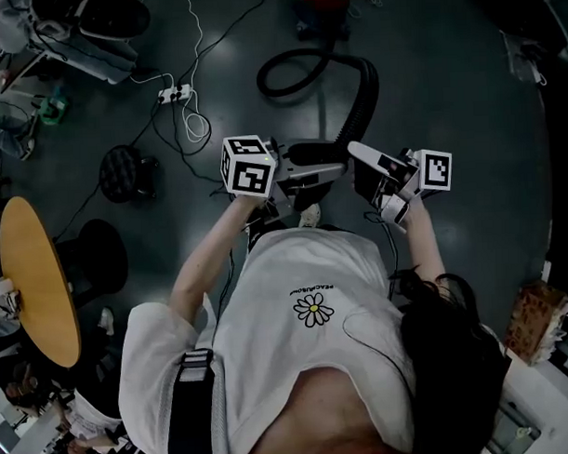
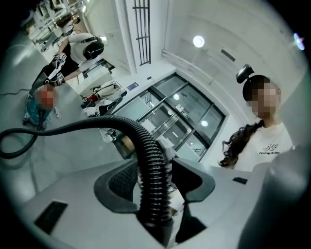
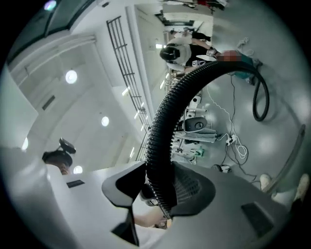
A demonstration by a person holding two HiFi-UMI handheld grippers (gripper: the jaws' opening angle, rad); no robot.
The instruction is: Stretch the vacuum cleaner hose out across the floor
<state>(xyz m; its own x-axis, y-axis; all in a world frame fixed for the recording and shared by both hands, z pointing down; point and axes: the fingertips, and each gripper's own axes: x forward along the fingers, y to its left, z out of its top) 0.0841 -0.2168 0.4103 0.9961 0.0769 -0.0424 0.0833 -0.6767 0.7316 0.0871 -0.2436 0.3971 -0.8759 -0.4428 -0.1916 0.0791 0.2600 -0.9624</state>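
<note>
- The hose (image 1: 361, 102) runs from the person's hands away over the floor (image 1: 446, 67) towards the red vacuum cleaner (image 1: 324, 0). A slack loop lies near the machine, so any stretching pull has to come back towards the person.
- Both grippers sit at its near end, just beside each other.
- The left gripper (image 2: 155, 181) straddles the ribbed hose, with its jaws part open and not yet pinching.
- The right gripper (image 3: 160, 187) is clamped on the hose.
</note>
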